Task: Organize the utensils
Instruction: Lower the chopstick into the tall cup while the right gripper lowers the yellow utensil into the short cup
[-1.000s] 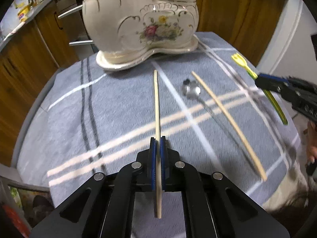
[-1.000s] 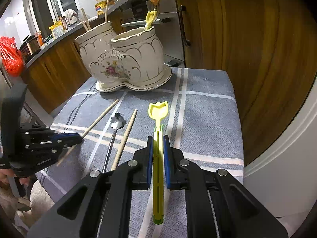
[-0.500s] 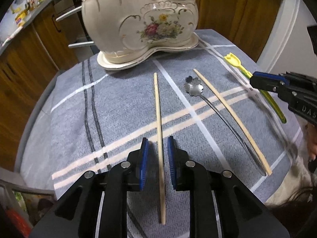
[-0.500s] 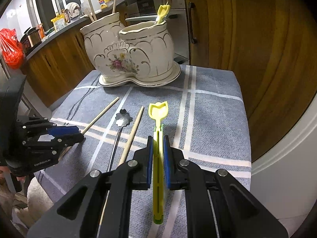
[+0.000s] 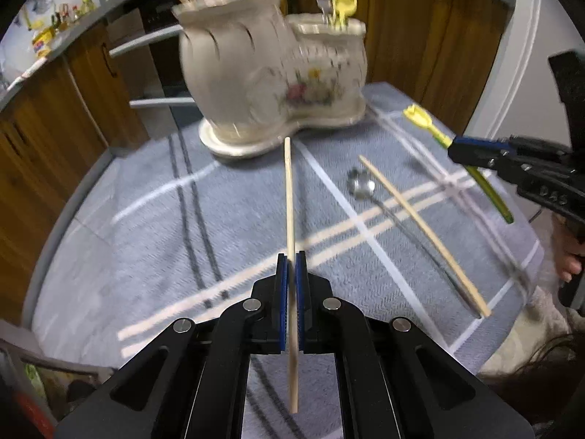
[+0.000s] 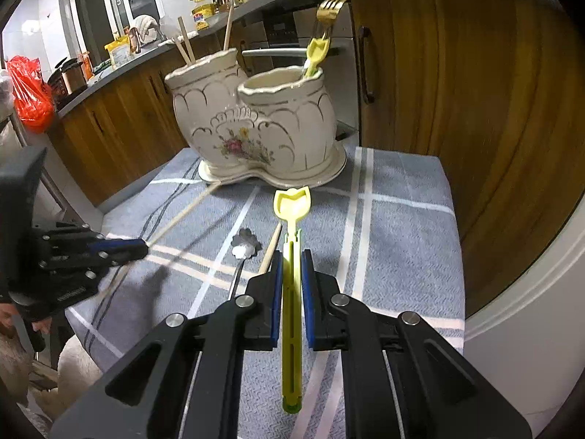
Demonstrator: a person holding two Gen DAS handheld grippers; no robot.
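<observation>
My left gripper (image 5: pixel 291 256) is shut on a wooden chopstick (image 5: pixel 289 190) and holds it above the cloth, its tip toward the white floral two-pot holder (image 5: pixel 270 84). My right gripper (image 6: pixel 292 256) is shut on a yellow-green plastic fork (image 6: pixel 292 212), lifted and aimed at the holder (image 6: pixel 256 128). A second chopstick (image 5: pixel 420 230) and a flower-bowl metal spoon (image 5: pixel 362 186) lie on the cloth. The holder's taller pot has chopsticks in it; the lower pot holds a gold fork (image 6: pixel 329 3) and a yellow utensil (image 6: pixel 316 55).
A grey-blue striped cloth (image 5: pixel 146 219) covers the small table. Wooden cabinets (image 6: pixel 457 109) stand close behind and right of the holder. A kitchen counter (image 6: pixel 109 69) with clutter runs along the far left. The left gripper also shows in the right wrist view (image 6: pixel 139 245).
My left gripper opened around the chopstick half a second ago, has closed on it again and lifted it. My right gripper has risen with the yellow fork.
</observation>
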